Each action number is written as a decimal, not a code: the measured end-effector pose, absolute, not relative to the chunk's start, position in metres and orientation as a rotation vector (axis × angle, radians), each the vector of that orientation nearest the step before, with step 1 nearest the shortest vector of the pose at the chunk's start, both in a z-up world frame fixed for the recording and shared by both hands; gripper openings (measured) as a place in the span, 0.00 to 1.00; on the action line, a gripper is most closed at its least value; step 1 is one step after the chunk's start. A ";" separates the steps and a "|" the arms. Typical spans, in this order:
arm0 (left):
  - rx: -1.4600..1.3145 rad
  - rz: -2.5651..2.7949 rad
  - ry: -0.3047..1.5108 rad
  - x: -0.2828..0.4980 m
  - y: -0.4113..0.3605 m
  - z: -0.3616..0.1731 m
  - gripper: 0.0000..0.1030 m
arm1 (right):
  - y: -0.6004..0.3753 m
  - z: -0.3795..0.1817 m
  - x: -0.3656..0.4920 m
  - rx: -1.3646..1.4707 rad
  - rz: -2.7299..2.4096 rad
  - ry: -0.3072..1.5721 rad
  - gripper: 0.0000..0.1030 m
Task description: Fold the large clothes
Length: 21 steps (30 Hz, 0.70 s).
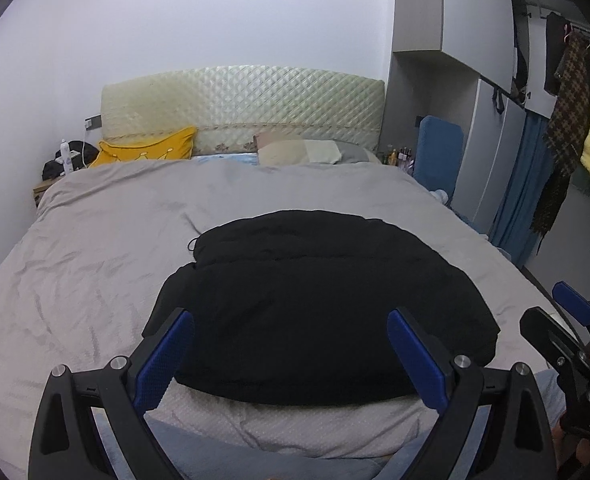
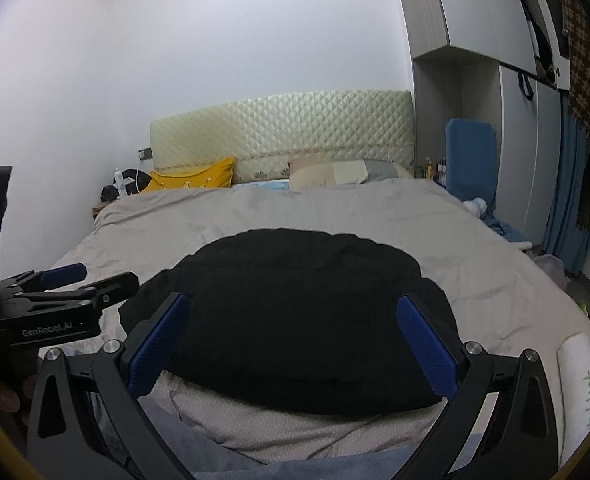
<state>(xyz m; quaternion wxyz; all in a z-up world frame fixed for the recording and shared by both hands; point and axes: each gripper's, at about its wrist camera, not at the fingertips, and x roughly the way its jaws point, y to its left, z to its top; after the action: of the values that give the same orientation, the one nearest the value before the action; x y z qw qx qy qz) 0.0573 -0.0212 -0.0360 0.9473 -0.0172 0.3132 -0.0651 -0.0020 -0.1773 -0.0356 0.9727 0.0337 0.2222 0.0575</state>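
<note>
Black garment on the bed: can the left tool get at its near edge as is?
Probably yes. The left tool is open and empty, the black garment lies right ahead on the grey bedcover, nothing between.

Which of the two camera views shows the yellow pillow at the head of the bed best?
The left wrist view shows the yellow pillow best: it appears larger there, and its pale crown pattern can be made out. In the right wrist view the pillow is smaller, and the pattern is barely visible.

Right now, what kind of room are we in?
Most likely a home bedroom: a bed with a quilted headboard and a yellow pillow, plus clothes hanging on a rail beside a wardrobe. A black garment lies on the bed.
</note>
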 end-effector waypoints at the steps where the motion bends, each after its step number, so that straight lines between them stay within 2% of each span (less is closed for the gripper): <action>1: -0.037 -0.132 0.639 0.058 -0.020 -0.036 0.95 | -0.177 -0.036 -0.002 0.065 0.115 0.450 1.00; 21: -0.023 -0.135 0.650 0.059 -0.025 -0.038 0.95 | -0.181 -0.049 0.000 0.064 0.079 0.503 1.00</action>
<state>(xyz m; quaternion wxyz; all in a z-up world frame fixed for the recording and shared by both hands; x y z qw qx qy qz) 0.0593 -0.0253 -0.0382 0.9454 -0.0113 0.3191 -0.0660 0.0002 -0.1806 -0.0487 0.9673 0.0318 0.2485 0.0390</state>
